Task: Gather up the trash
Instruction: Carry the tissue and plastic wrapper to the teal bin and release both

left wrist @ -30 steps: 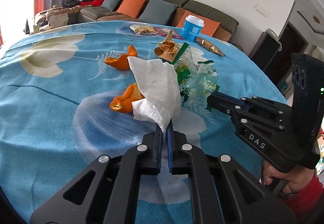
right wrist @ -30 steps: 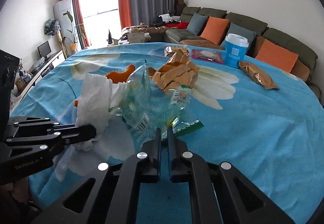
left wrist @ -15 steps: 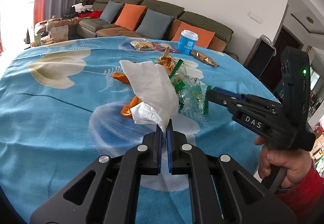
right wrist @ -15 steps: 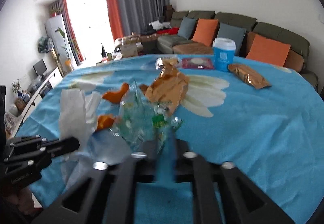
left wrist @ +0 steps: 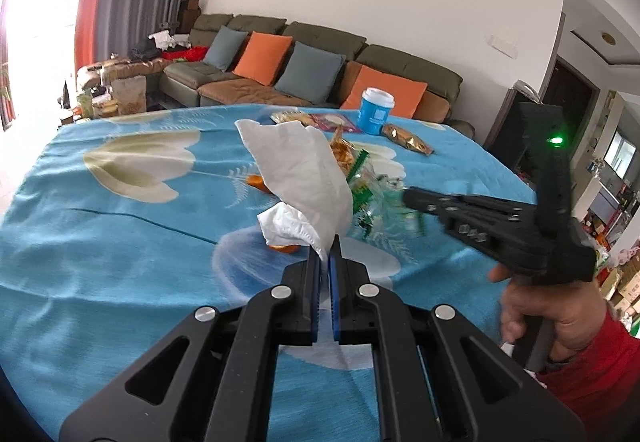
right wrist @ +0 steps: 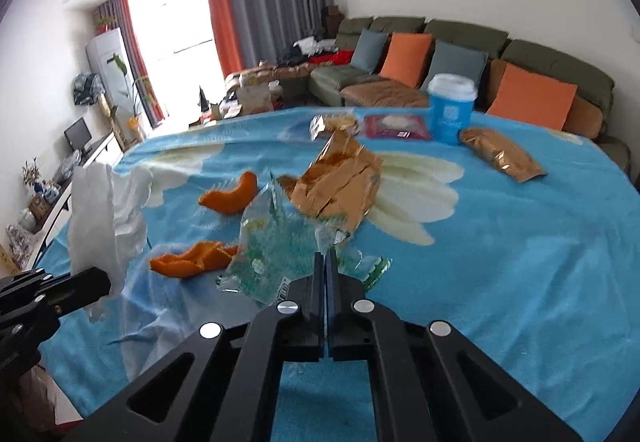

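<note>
1. Centrally, at the lower middle of the left wrist view, my left gripper (left wrist: 329,248) is clenched on the lower corner of a white tissue (left wrist: 298,172), which stands up off the blue flowered tablecloth (left wrist: 100,242).
2. At the lower middle of the right wrist view, my right gripper (right wrist: 325,256) is clamped tight on the edge of a clear plastic wrapper (right wrist: 276,254) printed in green; the wrapper is blurred.
3. Right of centre in the left wrist view, the right gripper (left wrist: 408,196) shows from the side, its tip at that wrapper (left wrist: 376,198), with my hand (left wrist: 548,312) and red sleeve (left wrist: 600,374) at the lower right.
4. At the lower left of the right wrist view, the left gripper (right wrist: 102,282) carries the tissue (right wrist: 108,218) above the cloth (right wrist: 500,282).
5. Two pieces of orange peel (right wrist: 230,194) lie on the cloth left of centre, one partly under the wrapper.
6. A crumpled brown foil bag (right wrist: 340,182) sits just behind the wrapper.
7. Toward the upper right of the right wrist view stand a blue paper cup (right wrist: 452,110) with a white lid, a brown snack packet (right wrist: 500,154) beside it, a red flat packet (right wrist: 396,126) and a small snack bag (right wrist: 334,124).
8. A sofa (right wrist: 460,42) with orange and grey cushions fills the background.
</note>
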